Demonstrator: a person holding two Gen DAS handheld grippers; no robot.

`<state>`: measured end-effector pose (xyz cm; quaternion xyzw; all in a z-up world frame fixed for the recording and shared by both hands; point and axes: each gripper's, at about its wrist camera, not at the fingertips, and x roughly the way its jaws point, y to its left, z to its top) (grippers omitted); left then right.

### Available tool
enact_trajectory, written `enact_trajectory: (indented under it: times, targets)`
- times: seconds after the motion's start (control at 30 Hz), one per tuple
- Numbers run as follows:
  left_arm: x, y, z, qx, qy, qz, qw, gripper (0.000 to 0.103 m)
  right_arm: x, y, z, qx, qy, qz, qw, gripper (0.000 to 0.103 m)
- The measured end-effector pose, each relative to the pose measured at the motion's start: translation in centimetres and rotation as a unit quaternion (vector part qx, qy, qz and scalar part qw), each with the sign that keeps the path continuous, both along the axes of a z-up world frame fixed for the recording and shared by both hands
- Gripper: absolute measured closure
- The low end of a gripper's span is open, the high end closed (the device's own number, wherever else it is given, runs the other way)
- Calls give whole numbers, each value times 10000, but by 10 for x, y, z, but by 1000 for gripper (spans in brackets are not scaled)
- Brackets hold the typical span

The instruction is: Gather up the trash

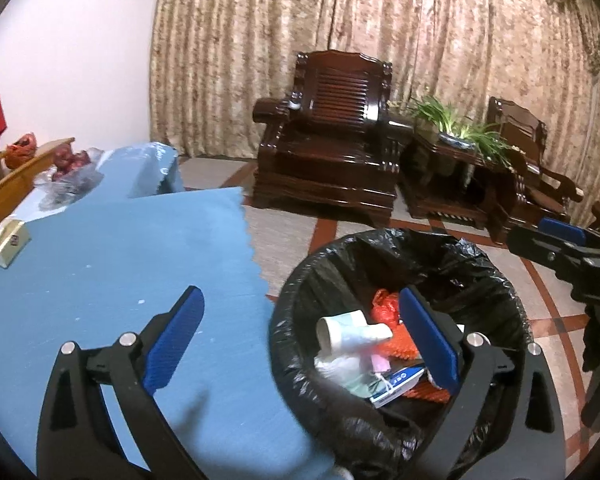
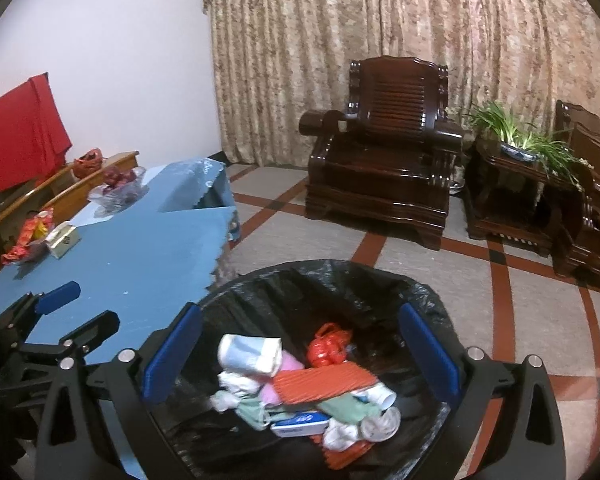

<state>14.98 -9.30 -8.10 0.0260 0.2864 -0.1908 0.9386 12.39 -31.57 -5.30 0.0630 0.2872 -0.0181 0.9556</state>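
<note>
A bin with a black liner (image 2: 340, 276) stands on the floor beside the blue table (image 2: 140, 264). In it lie a white paper cup (image 2: 252, 354), a red plastic bag (image 2: 328, 346), an orange ribbed piece (image 2: 324, 384), a blue-and-white box (image 2: 300, 424) and crumpled tissues. My right gripper (image 2: 300, 308) hangs open above the bin with nothing between its pads. My left gripper (image 1: 300, 293) is open too and empty, straddling the table edge and the bin's rim (image 1: 380, 236). The cup (image 1: 352, 330) and the red bag (image 1: 386, 306) show in the left wrist view as well.
On the table sit a small cream box (image 2: 62, 240), a red-and-yellow wrapper (image 2: 28, 236) and a clear bag of red fruit (image 2: 118, 188). Dark wooden armchairs (image 2: 380, 160), a side table with a potted plant (image 2: 516, 148) and curtains stand beyond the tiled floor (image 2: 420, 272).
</note>
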Motion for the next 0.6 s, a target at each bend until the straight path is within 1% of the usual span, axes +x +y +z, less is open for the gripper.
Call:
enact_trajectory:
  times: [0.27, 0.43, 0.6]
  targets:
    - [-29, 21, 23, -10, -80, 275, 9996, 7, -30, 22, 14, 159, -37, 68, 9998, 6]
    - [-46, 29, 35, 32, -187, 397, 9990, 7, -43, 30, 23, 99, -106, 68, 9999, 6]
    - [-62, 32, 50, 91, -380, 360, 9986, 6, -56, 41, 32, -69, -191, 146, 9997, 6]
